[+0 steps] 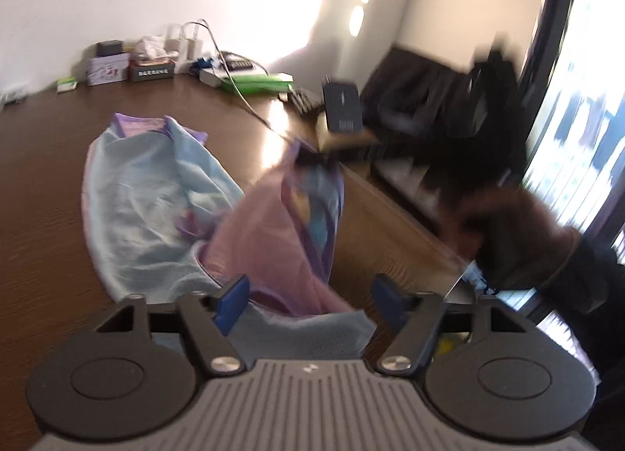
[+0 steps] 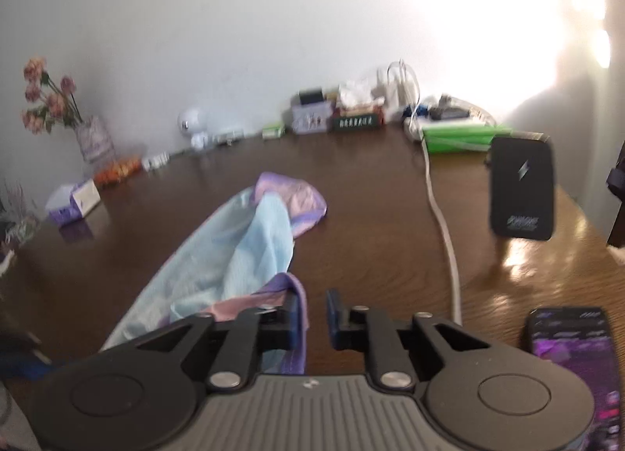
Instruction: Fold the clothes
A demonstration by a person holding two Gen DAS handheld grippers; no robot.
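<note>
A light blue garment [image 1: 148, 193] with purple and pink trim lies crumpled on the brown table [image 1: 39, 216]. One pink part [image 1: 269, 240] is lifted into a peak toward the blurred right gripper [image 1: 314, 157], which a person's hand [image 1: 508, 240] holds. My left gripper [image 1: 312, 298] hangs open over the near blue hem, its blue pads [image 1: 234, 300] wide apart. In the right wrist view the garment [image 2: 242, 255] runs away to the left. The right gripper [image 2: 314, 314] stands slightly open, with bare table in the gap and the purple hem [image 2: 300, 302] draped against its left finger.
A black power bank [image 2: 521, 189] stands at the right, with a white cable [image 2: 441, 224] running toward me. A phone [image 2: 574, 365] lies at the near right. Boxes, a green pack [image 2: 461, 138] and a flower vase [image 2: 93, 138] line the back wall. The table edge [image 1: 390, 197] is on the right.
</note>
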